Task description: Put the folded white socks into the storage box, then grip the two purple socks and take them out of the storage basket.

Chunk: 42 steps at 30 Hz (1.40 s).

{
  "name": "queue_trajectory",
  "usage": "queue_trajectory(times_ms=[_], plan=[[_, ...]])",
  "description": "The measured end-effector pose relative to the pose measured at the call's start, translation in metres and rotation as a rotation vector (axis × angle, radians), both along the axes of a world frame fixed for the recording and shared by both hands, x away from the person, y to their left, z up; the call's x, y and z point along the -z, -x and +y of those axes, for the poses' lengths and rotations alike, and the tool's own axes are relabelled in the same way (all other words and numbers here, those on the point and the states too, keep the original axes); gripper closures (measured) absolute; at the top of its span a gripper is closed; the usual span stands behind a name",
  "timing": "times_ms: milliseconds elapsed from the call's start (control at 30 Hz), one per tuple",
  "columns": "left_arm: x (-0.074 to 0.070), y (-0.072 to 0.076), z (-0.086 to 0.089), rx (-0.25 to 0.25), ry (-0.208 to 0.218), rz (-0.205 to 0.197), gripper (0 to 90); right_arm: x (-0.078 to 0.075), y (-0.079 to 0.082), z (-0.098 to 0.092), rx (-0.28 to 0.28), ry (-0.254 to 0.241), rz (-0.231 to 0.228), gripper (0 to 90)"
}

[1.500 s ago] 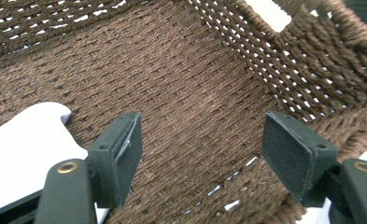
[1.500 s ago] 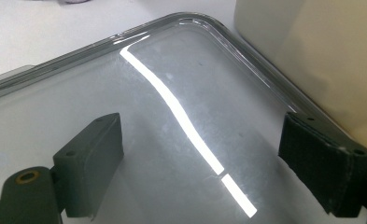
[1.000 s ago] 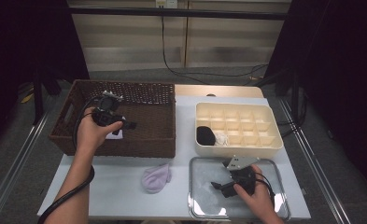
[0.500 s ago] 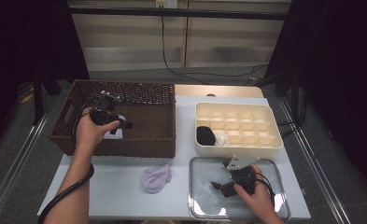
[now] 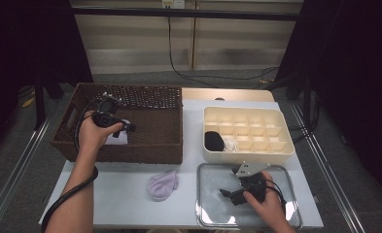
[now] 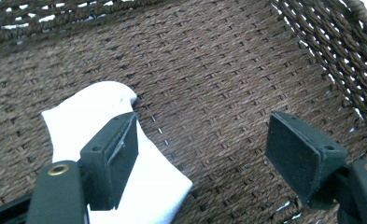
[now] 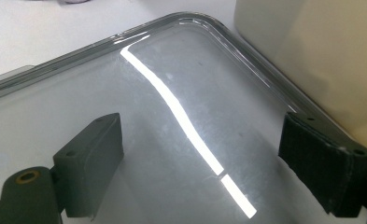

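Observation:
A white cloth (image 6: pixel 88 116) lies flat on the floor of the brown wicker basket (image 5: pixel 152 148), and in the high view the white cloth (image 5: pixel 116 138) sits just under my left hand. My left gripper (image 6: pixel 209 154) hovers over it, jaws wide open. One jaw hangs above the cloth's edge and the other over bare weave, with nothing pinched. In the high view the left gripper (image 5: pixel 125 127) points right inside the basket. My right gripper (image 7: pixel 214 158) stands open and empty over the shiny metal tray (image 7: pixel 172 23). The high view places the right gripper (image 5: pixel 226 194) in the tray (image 5: pixel 213 218).
A lavender sock (image 5: pixel 163 185) lies on the white table between basket and tray. Behind the tray stands a cream divided box (image 5: pixel 256 145), holding a black bundle (image 5: pixel 214 141) and a white item (image 5: pixel 230 143). Its side wall (image 7: pixel 312 51) rises close beside the right gripper.
My left hand has shifted slightly left and lower inside the basket, toward the white cloth. The right hand has stayed put on the tray.

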State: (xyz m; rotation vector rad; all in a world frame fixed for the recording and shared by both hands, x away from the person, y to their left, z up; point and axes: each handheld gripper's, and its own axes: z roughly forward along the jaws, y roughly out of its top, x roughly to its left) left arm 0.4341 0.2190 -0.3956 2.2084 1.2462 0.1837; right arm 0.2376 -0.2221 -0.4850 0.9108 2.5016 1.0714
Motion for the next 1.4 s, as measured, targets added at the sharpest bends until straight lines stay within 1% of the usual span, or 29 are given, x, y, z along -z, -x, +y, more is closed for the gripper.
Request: queue_trajectory(times_ms=[133,167,233,267,400,467,500,600,667,700,767,800,833,867,900,967,1000,1067,1167,1233,1333,1400], plan=[[-0.002,-0.002,0.000,0.008,-0.010,-0.002,25.4,0.000,0.000,0.000,0.000,0.000,0.000,13.0],[-0.003,-0.002,0.000,0.001,-0.009,-0.009,25.4,0.000,0.000,0.000,0.000,0.000,0.000,13.0],[-0.003,-0.004,-0.001,0.003,-0.017,-0.001,25.3,0.000,0.000,0.000,0.001,0.000,0.001,13.0],[-0.003,-0.005,-0.001,-0.005,-0.019,-0.004,25.3,0.000,0.000,0.000,0.001,-0.001,0.001,13.0],[-0.007,-0.009,-0.002,0.002,-0.030,-0.002,24.9,0.000,0.000,0.000,0.000,-0.001,0.001,13.0],[-0.007,-0.011,-0.003,-0.013,-0.031,-0.005,24.8,0.000,0.000,0.000,0.000,-0.001,0.001,13.0],[-0.008,-0.013,-0.002,-0.014,-0.033,0.007,24.8,0.000,0.000,0.000,0.000,-0.001,0.001,13.0],[-0.009,-0.016,-0.002,-0.028,-0.036,0.004,24.8,0.000,0.000,0.000,0.000,-0.001,0.002,12.9],[-0.009,-0.017,-0.002,-0.026,-0.034,0.012,24.8,0.000,0.000,0.000,0.000,0.000,0.001,13.0],[-0.009,-0.018,-0.002,-0.018,-0.042,0.003,24.8,0.000,0.000,0.000,0.000,-0.001,0.001,12.9],[-0.008,-0.019,-0.003,-0.032,-0.037,-0.015,24.7,0.000,0.000,0.000,0.000,-0.001,0.001,13.0],[-0.008,-0.020,-0.002,-0.030,-0.039,-0.020,24.4,0.000,0.000,0.000,0.000,-0.001,0.001,13.0],[-0.006,-0.020,-0.002,-0.032,-0.038,-0.017,24.4,0.000,0.000,0.000,0.000,-0.001,0.000,13.0],[-0.005,-0.021,-0.002,-0.034,-0.044,-0.005,24.5,0.000,0.000,0.000,0.000,-0.001,0.001,13.0],[-0.004,-0.022,-0.001,-0.037,-0.052,-0.003,24.5,0.000,0.000,0.000,0.000,-0.001,0.000,13.0],[-0.002,-0.024,0.000,-0.038,-0.048,-0.009,24.5,0.000,0.000,0.000,-0.001,-0.001,0.000,13.0],[-0.001,-0.025,0.000,-0.038,-0.052,-0.005,24.4,0.000,0.000,0.000,0.000,-0.001,0.001,13.0],[0.000,-0.027,0.001,-0.043,-0.049,0.007,24.4,0.000,0.000,0.000,-0.001,-0.001,0.002,13.0],[0.002,-0.028,0.000,-0.038,-0.055,0.006,24.3,0.000,0.000,0.000,-0.001,-0.003,0.003,13.0],[0.003,-0.029,0.000,-0.036,-0.063,0.014,24.1,0.000,0.000,0.000,-0.002,-0.003,0.003,13.0],[0.006,-0.031,0.000,-0.042,-0.063,0.014,23.9,0.000,0.000,0.000,0.000,-0.003,0.003,13.0],[0.007,-0.032,0.001,-0.039,-0.071,0.016,23.9,0.000,0.000,0.000,-0.001,-0.003,0.003,13.0]])
